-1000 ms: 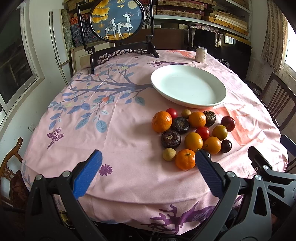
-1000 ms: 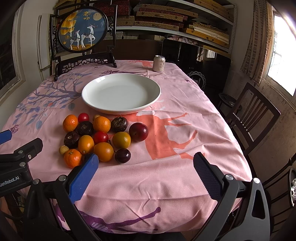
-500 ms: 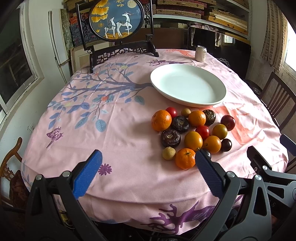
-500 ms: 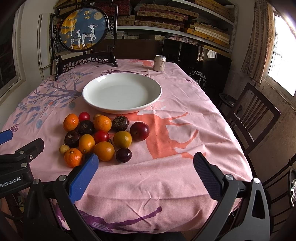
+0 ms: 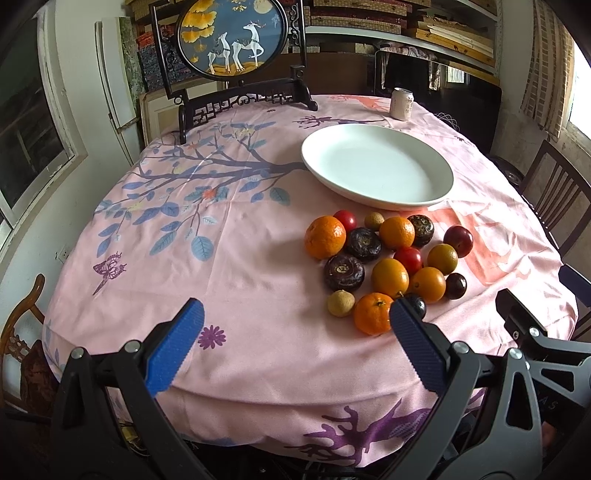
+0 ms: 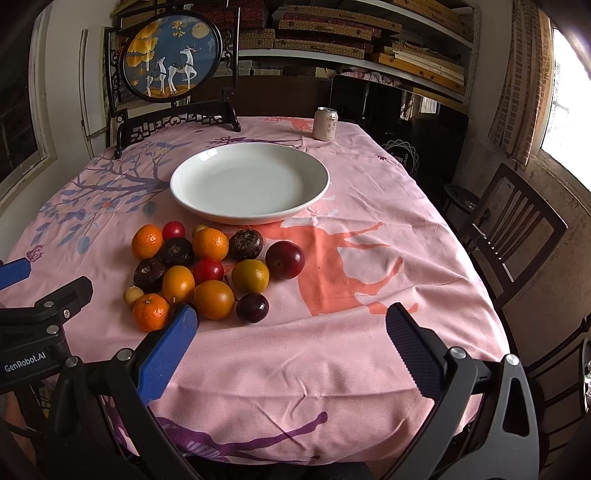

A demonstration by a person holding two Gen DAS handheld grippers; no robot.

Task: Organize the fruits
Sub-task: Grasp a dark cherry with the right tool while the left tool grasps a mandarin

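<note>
The left gripper point(image 5: 295, 314) hangs at the near edge of the counter point(image 5: 251, 280) with its blue pads spread wide and nothing between them. The right gripper point(image 6: 291, 314) is spread just as wide, also empty, beside it on the right.

Just ahead of the left gripper's right-hand pad, and ahead-left of the right gripper, lies the cluster of fruit point(image 5: 391, 262), sixteen pieces on the pink cloth, most of them touching:
- Six are orange citrus, including a tangerine point(image 5: 373, 313) nearest the grippers and a yellower one point(image 5: 442, 258).
- Three are dark brown wrinkled fruits point(image 5: 344, 272).
- Three are plums: a red plum point(image 5: 458, 240), a dark plum point(image 5: 455, 286), and a third dark one point(image 5: 419, 304) half hidden behind the left gripper's pad.
- Two are small red fruits point(image 5: 407, 259).
- Two are tan longans point(image 5: 340, 302).

Beyond the cluster, just past its far side, sits one white plate point(image 5: 376, 166) with nothing on it. Farther on stands one drink can point(image 5: 402, 104). Far ahead-left stands one round painted screen point(image 5: 231, 33) in a dark frame.

Against the view a second ago, both grippers are spread the same and no fruit has shifted within the cluster. In the right wrist view the fruit and plate sit slightly further right, so the left-hand pad now overlaps the cluster's near edge.
</note>
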